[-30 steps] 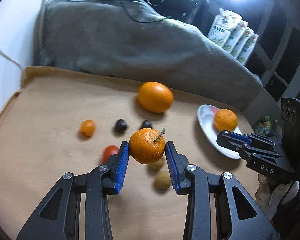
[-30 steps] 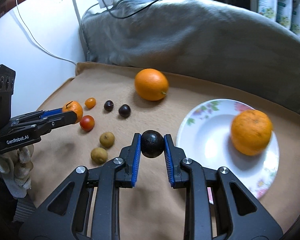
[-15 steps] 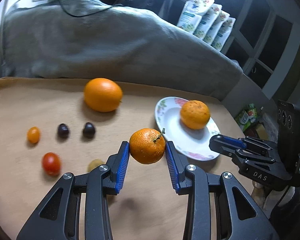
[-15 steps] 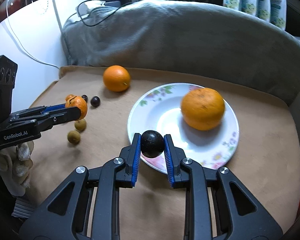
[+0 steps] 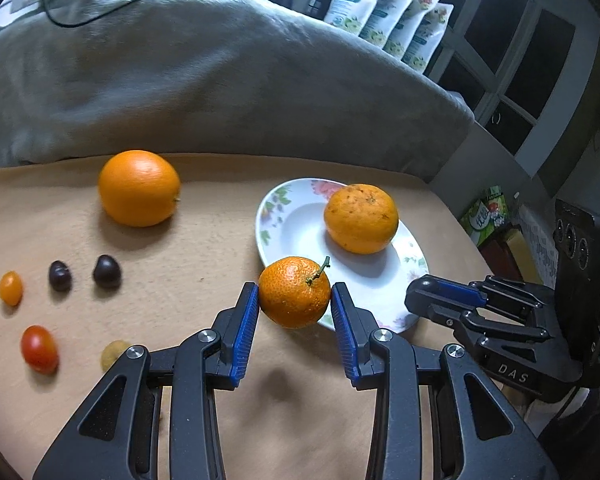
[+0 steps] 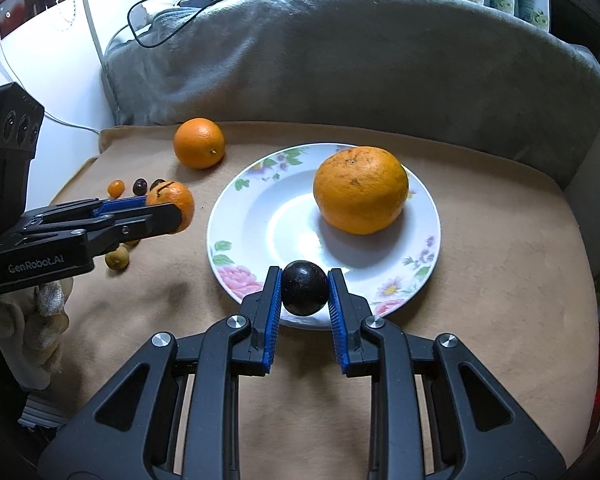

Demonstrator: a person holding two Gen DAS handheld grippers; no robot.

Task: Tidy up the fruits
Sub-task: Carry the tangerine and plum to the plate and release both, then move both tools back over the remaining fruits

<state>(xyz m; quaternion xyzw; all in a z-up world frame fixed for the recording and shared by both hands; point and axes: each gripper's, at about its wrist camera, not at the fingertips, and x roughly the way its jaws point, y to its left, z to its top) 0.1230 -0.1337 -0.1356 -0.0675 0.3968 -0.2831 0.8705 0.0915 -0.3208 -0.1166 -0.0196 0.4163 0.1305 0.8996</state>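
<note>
The left gripper [image 5: 294, 307] clamped a stemmed mandarin [image 5: 294, 292] just short of the plate [image 5: 284, 236], while the right gripper [image 6: 304, 291] pinched a dark plum [image 6: 304, 288] over its near rim (apparently both awaiting deposit beside the orange [image 6: 361, 190]).
</note>
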